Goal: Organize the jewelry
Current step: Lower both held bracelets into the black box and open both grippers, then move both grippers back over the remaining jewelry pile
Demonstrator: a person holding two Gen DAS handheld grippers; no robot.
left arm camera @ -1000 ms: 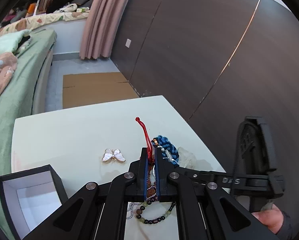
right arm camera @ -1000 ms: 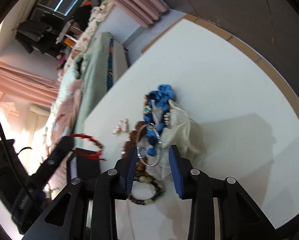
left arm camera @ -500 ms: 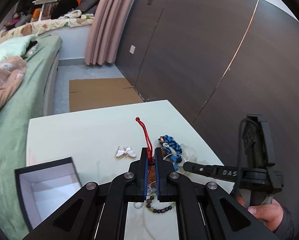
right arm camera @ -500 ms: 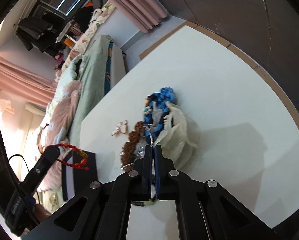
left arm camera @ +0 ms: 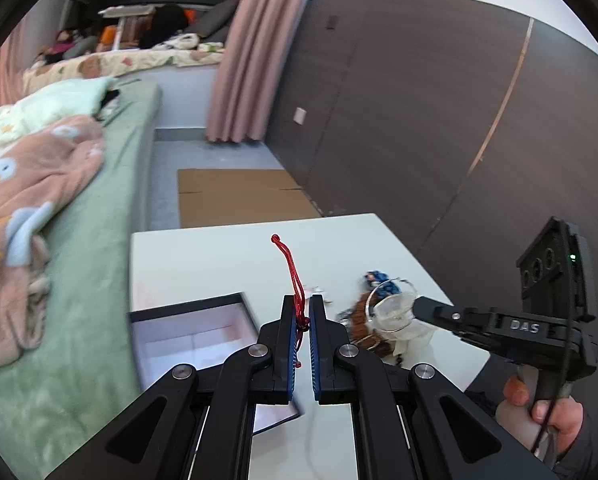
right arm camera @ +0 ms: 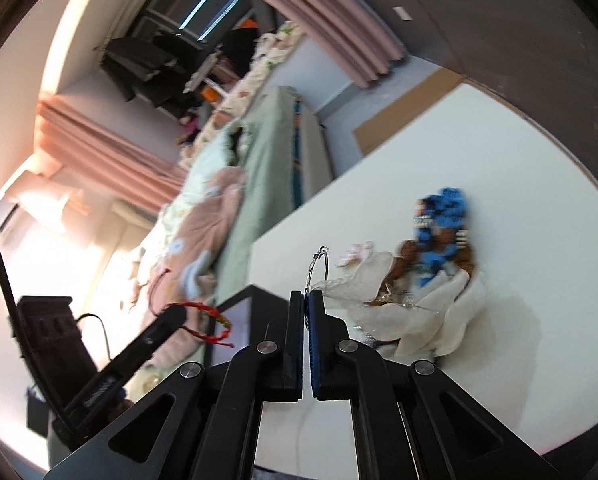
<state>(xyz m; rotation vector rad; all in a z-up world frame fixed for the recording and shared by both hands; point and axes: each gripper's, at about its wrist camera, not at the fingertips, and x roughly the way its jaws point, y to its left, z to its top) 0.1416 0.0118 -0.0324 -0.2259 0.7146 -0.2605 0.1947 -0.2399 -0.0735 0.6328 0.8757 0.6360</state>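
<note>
My left gripper [left arm camera: 303, 320] clamped on the red cord bracelet [left arm camera: 293, 276], my right gripper [right arm camera: 306, 300] pinching a thin silver hoop [right arm camera: 318, 268] (jaws together), black box [left arm camera: 187, 328] below.

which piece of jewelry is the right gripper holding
The thin silver hoop, pinched in the right gripper; the red cord bracelet is in the left gripper, the blue beads lie on the table.

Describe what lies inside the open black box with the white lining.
The black box with white lining shows only bare white floor and walls. Its near corner is hidden behind the left tongs, so jewellery there cannot be ruled out.
</note>
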